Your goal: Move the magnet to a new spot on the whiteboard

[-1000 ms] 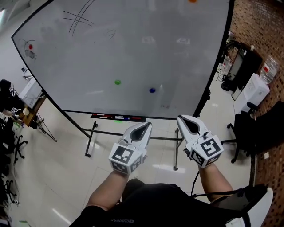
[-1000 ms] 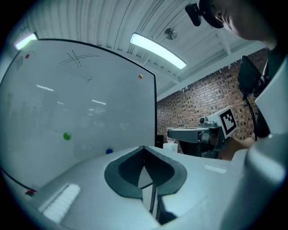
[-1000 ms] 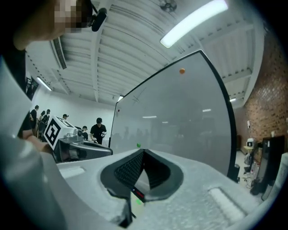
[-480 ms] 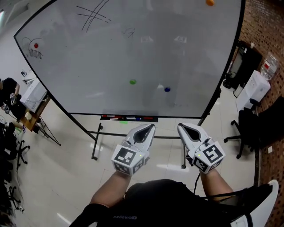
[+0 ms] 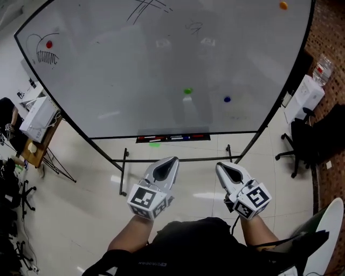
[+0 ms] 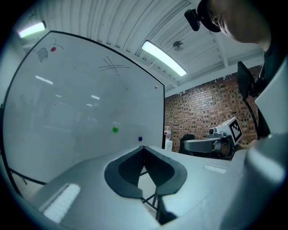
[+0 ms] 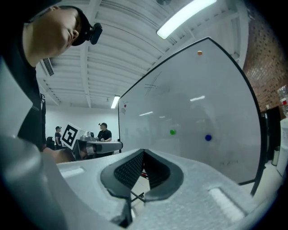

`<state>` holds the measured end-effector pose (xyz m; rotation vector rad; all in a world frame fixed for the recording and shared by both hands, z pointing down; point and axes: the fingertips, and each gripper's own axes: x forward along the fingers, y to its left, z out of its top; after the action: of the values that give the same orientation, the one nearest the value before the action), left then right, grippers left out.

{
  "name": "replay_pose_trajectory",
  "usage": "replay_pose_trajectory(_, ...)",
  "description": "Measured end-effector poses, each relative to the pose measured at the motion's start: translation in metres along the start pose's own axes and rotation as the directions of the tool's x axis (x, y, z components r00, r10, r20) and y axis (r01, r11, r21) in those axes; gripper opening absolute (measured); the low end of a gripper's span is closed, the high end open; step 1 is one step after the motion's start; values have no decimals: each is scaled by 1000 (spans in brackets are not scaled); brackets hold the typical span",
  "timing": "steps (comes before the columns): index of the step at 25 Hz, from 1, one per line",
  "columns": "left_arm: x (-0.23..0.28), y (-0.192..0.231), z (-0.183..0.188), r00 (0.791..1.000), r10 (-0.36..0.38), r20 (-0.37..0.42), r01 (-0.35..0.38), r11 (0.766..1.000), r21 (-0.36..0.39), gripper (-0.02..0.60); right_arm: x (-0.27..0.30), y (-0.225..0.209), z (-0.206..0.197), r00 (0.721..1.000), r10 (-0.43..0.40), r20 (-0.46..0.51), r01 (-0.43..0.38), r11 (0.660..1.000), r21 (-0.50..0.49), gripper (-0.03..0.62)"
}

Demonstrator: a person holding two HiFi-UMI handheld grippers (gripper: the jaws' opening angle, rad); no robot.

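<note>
A big whiteboard [image 5: 135,70] on a stand fills the upper head view. Stuck on it are a green magnet [image 5: 187,91], a blue magnet [image 5: 227,99], an orange magnet [image 5: 283,5] at the top right and a red magnet [image 5: 49,45] at the top left. My left gripper [image 5: 171,160] and right gripper [image 5: 220,166] hover side by side well short of the board, both shut with nothing in them. The left gripper view shows the green magnet [image 6: 115,130] and blue magnet [image 6: 140,139] beyond its tip [image 6: 144,147]. The right gripper [image 7: 143,151] faces the same green magnet [image 7: 173,132] and blue magnet [image 7: 208,138].
A marker tray [image 5: 172,137] runs along the board's bottom edge, with the stand's legs [image 5: 125,172] below it. Black office chairs [image 5: 315,143] and a white cabinet [image 5: 303,96] stand at the right by a brick wall. A desk and easel [image 5: 38,129] stand at the left. People [image 7: 104,133] stand far off.
In the head view the board and its magnets have slid to the right and the grippers sit a little lower. Both grippers stay shut and side by side.
</note>
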<state>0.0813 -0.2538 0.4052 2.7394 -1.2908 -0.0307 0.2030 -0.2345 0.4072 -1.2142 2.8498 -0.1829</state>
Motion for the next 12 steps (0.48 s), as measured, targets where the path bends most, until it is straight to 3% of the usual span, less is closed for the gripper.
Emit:
replay_pose_trajectory(5,-34,9,-1,999,-46,-10,45,998,-39,17,-2,37,-20,998,-46,-36,47,998,50,2)
replay_pose_trajectory(12,-61,0,-6,998,-57,-5,57,998,-41,17,-9,75,-19,998,-37,-41,38,999,29,2)
